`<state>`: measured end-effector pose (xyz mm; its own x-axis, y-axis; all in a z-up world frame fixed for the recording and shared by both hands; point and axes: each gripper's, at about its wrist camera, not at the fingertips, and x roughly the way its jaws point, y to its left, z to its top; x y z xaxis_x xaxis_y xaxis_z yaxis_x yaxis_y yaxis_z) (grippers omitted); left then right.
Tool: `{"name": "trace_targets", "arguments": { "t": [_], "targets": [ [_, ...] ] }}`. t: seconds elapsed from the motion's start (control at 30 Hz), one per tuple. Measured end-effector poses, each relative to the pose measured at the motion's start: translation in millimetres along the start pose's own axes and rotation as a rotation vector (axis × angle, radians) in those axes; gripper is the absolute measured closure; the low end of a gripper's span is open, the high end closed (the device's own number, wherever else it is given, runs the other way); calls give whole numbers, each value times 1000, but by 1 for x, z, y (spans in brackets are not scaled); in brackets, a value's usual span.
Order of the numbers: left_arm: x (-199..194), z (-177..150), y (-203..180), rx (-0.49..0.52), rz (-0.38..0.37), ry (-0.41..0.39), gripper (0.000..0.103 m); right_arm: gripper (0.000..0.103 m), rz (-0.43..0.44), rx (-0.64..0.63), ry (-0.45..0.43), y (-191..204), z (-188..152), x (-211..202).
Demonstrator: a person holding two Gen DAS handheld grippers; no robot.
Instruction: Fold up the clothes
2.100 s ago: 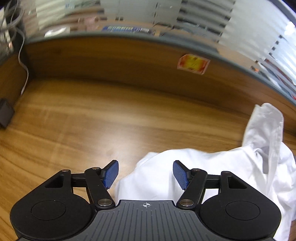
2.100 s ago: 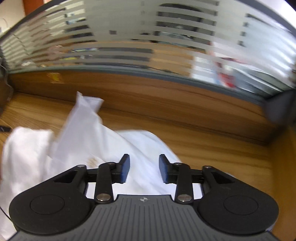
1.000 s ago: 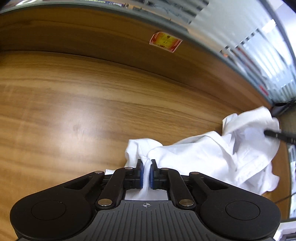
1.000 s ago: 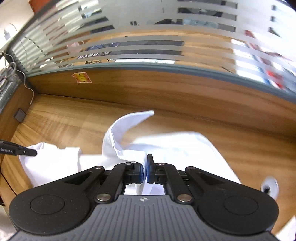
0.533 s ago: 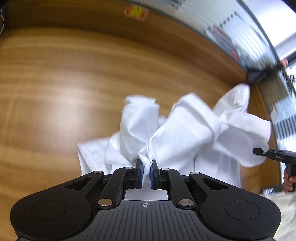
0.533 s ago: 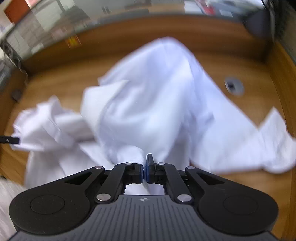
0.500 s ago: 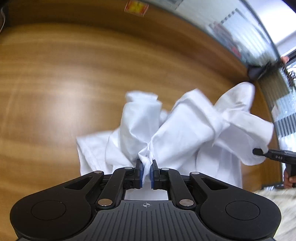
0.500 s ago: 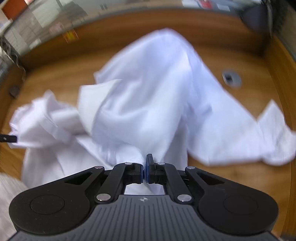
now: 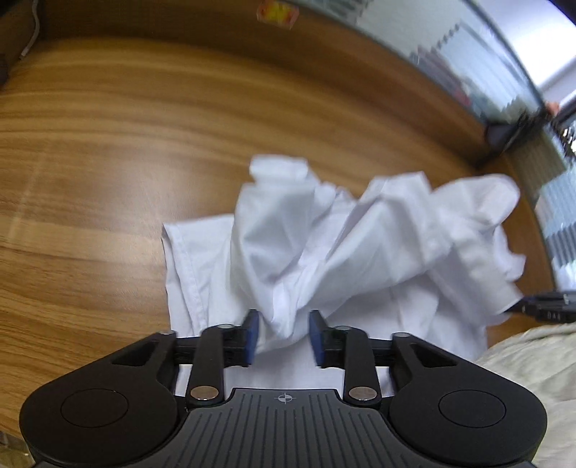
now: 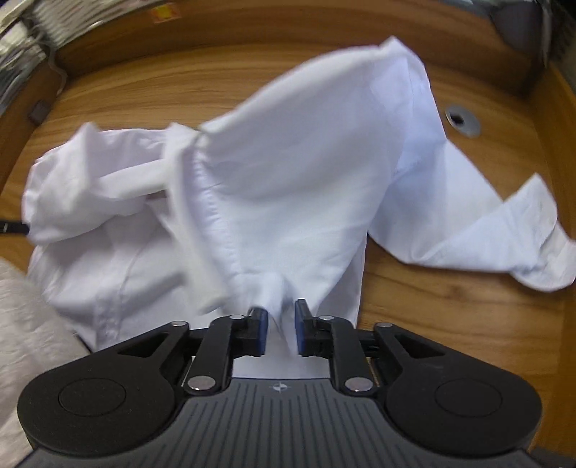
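Note:
A crumpled white shirt point(image 9: 360, 244) lies heaped on the wooden desk point(image 9: 108, 162). My left gripper point(image 9: 283, 336) is open, and a fold of the shirt hangs loose between its blue pads point(image 9: 252, 333). In the right wrist view the shirt point(image 10: 288, 172) billows up in the middle, with one sleeve point(image 10: 504, 230) spread out to the right. There my right gripper point(image 10: 280, 331) is open too, and a tuft of cloth sits in the gap without being pinched. The right gripper's tip point(image 9: 547, 309) shows at the shirt's right edge.
A wooden back wall with a red-yellow sticker point(image 9: 275, 12) bounds the desk. A metal cable grommet point(image 10: 462, 120) is set in the desk at the right, and a small black box point(image 10: 37, 109) at the far left. The person's pale clothing point(image 9: 522, 360) fills the near corner.
Both grippers were shut on the shirt half a second ago and have opened. The cloth has dropped out of the pinch and is settling on the desk.

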<state>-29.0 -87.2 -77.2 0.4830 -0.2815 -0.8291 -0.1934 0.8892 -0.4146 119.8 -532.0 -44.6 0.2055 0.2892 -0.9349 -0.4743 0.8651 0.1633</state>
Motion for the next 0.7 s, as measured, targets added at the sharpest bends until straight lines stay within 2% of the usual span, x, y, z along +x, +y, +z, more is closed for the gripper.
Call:
{"name": "trace_targets", "arguments": {
  "t": [0.17,0.33,0.47,0.5,0.7],
  "targets": [
    [-16,15,0,-40,5,-88,58,76,28,-124,-16,16,17,-41],
    [-2,42,2,-34,36,-88,51,67,64,-188,-78,30,61,-51],
    [17,65,5,1,66,-68,35,58,103,-231,-104,45,98,-32],
    [23,71,7,2,65,-57,34,55,109,-244,-108,49,108,-25],
    [62,105,6,42,26,46,29,53,136,-303,-83,69,156,28]
  ]
}}
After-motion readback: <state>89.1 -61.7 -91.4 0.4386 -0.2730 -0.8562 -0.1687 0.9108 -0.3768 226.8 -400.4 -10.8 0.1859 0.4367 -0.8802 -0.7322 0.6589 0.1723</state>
